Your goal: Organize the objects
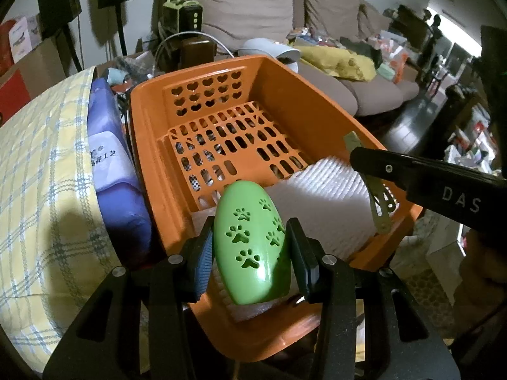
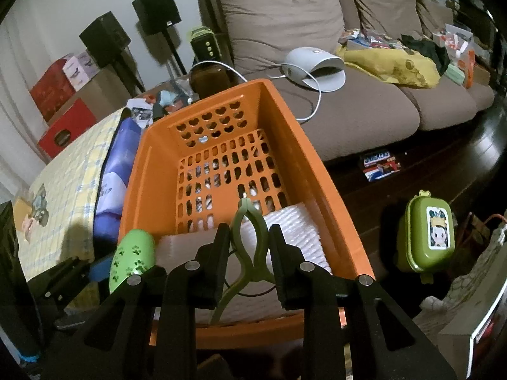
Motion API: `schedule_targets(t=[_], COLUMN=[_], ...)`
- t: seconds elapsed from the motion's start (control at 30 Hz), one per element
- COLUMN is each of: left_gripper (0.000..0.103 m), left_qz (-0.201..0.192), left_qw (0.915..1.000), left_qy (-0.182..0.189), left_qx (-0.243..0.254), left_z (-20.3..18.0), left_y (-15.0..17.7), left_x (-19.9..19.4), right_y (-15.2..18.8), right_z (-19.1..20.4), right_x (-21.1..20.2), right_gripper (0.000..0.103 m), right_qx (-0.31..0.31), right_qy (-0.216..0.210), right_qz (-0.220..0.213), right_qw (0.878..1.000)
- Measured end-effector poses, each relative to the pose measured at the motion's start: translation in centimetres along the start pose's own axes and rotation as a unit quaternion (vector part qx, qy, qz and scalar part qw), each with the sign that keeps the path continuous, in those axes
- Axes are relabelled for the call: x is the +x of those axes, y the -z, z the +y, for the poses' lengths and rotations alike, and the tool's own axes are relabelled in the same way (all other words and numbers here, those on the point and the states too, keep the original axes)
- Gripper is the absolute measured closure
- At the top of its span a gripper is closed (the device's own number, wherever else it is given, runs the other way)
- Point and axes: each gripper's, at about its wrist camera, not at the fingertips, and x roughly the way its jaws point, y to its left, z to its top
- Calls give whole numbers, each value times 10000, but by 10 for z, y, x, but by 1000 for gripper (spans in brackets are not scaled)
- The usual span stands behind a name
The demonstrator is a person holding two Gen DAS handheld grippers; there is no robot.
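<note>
Left gripper (image 1: pixel 250 247) clamps green brush (image 1: pixel 252 247); right gripper (image 2: pixel 248 253) clamps clothespin (image 2: pixel 248 240), over orange basket (image 2: pixel 320 171).

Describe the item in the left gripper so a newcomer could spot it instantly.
Find the orange plastic basket before the brown sofa. Over its near end, the left gripper clamps a green egg-shaped plastic case, alone in having paw-print cutouts.

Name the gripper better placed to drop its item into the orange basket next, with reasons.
Probably the right gripper: its green clip hangs well inside the orange basket over the white foam sheet. The left gripper holds the green paw-print brush nearer the basket's near rim.
</note>
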Motion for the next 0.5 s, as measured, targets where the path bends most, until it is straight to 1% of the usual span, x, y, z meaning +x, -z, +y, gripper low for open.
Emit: schedule_targets(t=[0.27,0.5], left_gripper=[62,62], left_qz=[8,4], left_qw=[9999,9998], left_qy=[-69,-122], left_qx=[-74,-173], left_z=[3,6], left_y=[0,-3], left_x=[1,5], right_y=[1,1], right_z=[5,5], right_x=[2,0], right_gripper=[78,78], right_qx=[-71,-91], right_qy=[17,104], right_qz=[8,-143], right_qw=[10000,9998])
